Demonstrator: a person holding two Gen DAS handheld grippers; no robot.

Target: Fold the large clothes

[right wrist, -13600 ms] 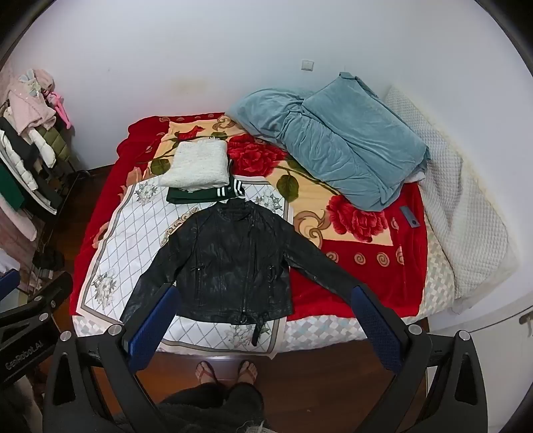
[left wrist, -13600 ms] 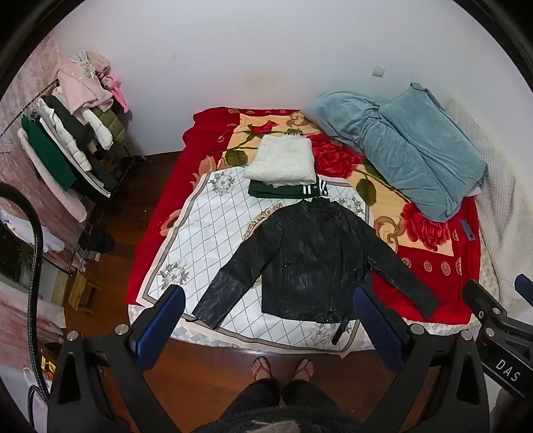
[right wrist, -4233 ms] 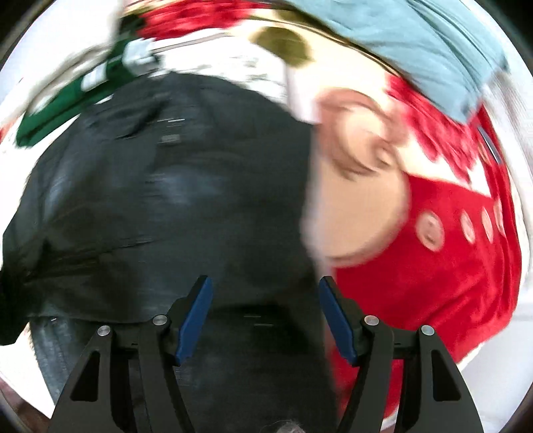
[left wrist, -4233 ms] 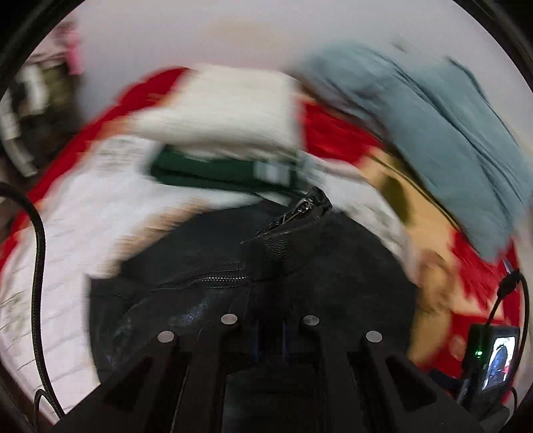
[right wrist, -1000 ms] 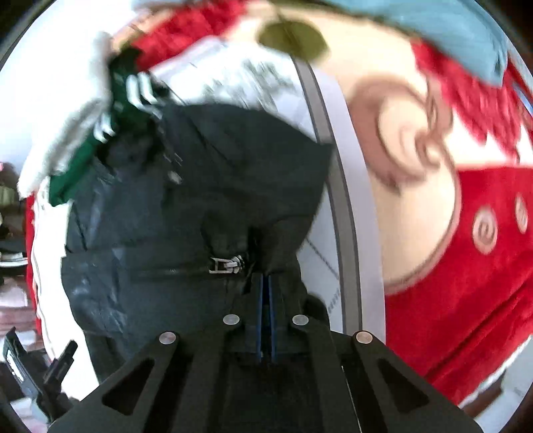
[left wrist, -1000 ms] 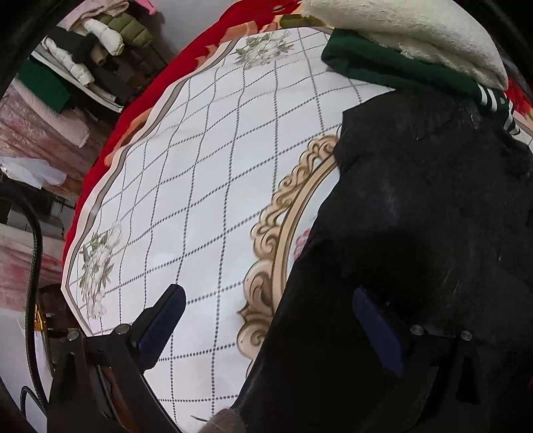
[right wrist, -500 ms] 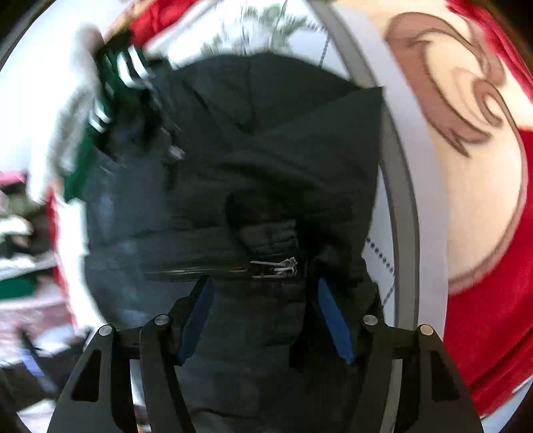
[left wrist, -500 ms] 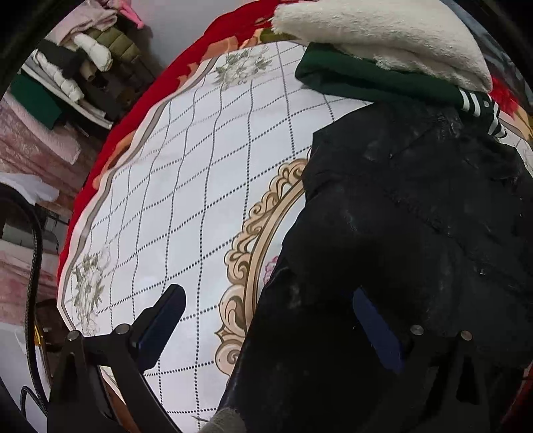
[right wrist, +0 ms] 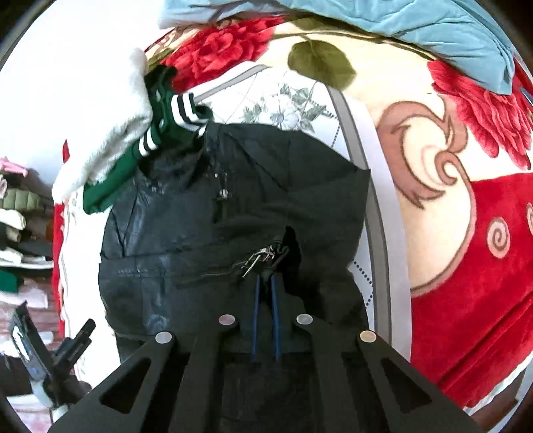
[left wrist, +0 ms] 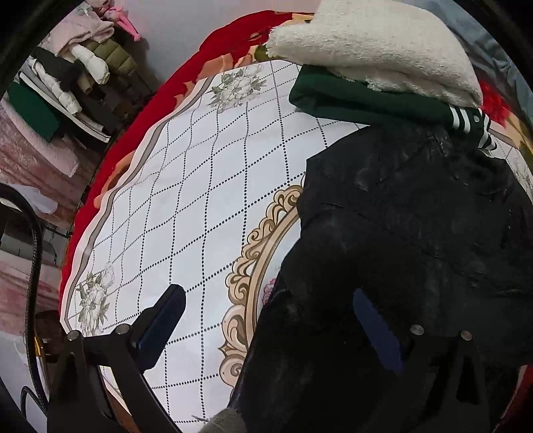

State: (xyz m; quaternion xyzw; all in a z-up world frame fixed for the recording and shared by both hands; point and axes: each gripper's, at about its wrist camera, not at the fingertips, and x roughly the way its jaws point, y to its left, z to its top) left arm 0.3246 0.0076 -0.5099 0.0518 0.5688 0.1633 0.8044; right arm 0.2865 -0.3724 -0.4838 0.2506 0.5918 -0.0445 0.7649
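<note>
Nearest me, my right hand-held gripper (right wrist: 265,299) is pinched together on a fold of the black jacket (right wrist: 233,213), right by the zipper pull (right wrist: 260,258); its jaws have just been closing, with that leather fold between them. My left hand-held gripper (left wrist: 269,329) stands apart, one finger over the bare bedspread (left wrist: 186,186) at about 8 o'clock, the other over the jacket's edge at 4 o'clock, gripping nothing.

The jacket lies partly folded on the bed, its far end touching the green striped garment (right wrist: 166,133) under the folded white garment (left wrist: 376,46) at 12 to 1 o'clock.

I judge the pinch is thin: stiff leather could slip out if I lift quickly, and the fold would spring open. Dragging the jacket farther could also nudge the finished stack, since the collar end already meets it.

The right view shows the clamp, the zipper, the blue blanket (right wrist: 383,20) at 1 o'clock and the red floral pattern; the left view shows none of that grip, but does show the open white patch of bedspread and the clothes rack (left wrist: 66,76) at 10 o'clock.
</note>
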